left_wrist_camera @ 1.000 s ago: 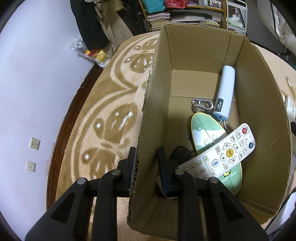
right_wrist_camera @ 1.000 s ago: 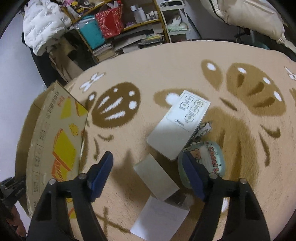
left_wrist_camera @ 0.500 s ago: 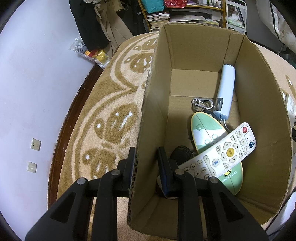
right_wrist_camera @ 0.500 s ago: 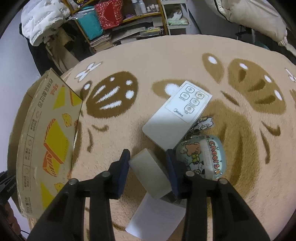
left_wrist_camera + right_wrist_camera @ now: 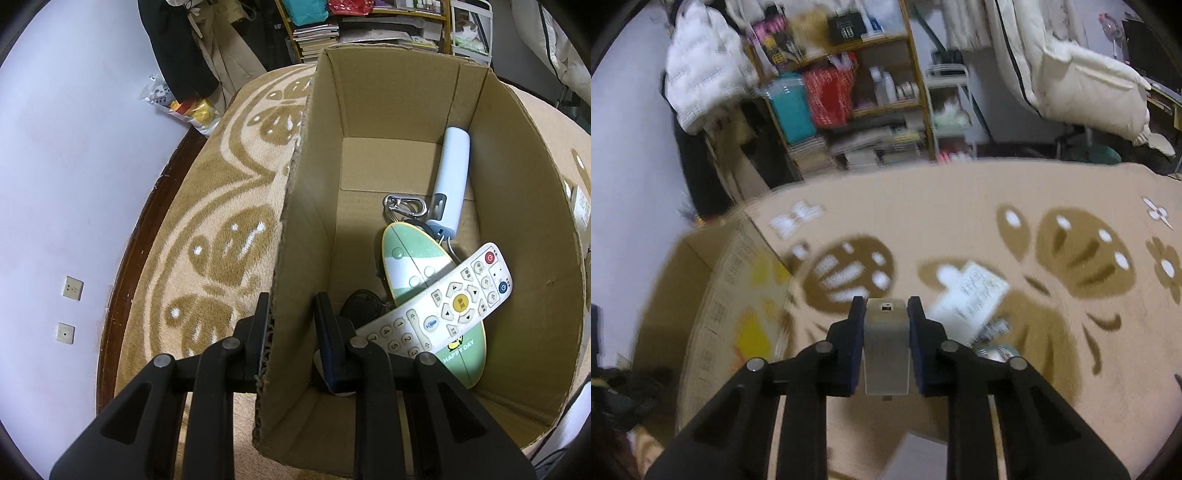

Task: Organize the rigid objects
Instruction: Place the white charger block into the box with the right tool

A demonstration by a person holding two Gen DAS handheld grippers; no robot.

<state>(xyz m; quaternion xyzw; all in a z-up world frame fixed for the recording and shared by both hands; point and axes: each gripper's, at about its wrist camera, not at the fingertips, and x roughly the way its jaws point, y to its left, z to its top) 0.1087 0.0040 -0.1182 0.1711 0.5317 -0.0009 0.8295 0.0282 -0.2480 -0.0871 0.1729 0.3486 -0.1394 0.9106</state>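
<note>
The left tongs are clamped on the left wall of the cardboard box, one finger outside and one inside, most likely so the box stays put and stays open while things go in. Inside the box lie a white remote with a yellow button, resting across a green and white oval board; a pale blue stick-shaped thing leans toward the far corner, a silver clip sits beside it, and something black is tucked near the tongs. The right tongs are shut tight on a small grey block, squeezing its two long sides so it cannot slip. The block is up off the rug, and the box shows on the left of that view, so the block probably goes in there next. A flat white remote and a round colourful thing lie on the rug, waiting their turn. A second ago the right tongs were wide apart above the block; half a second ago they closed around it on the rug. Now the block is lifted, and the picture is blurry from fast moving. The left tongs and the things in the box have not changed.
</note>
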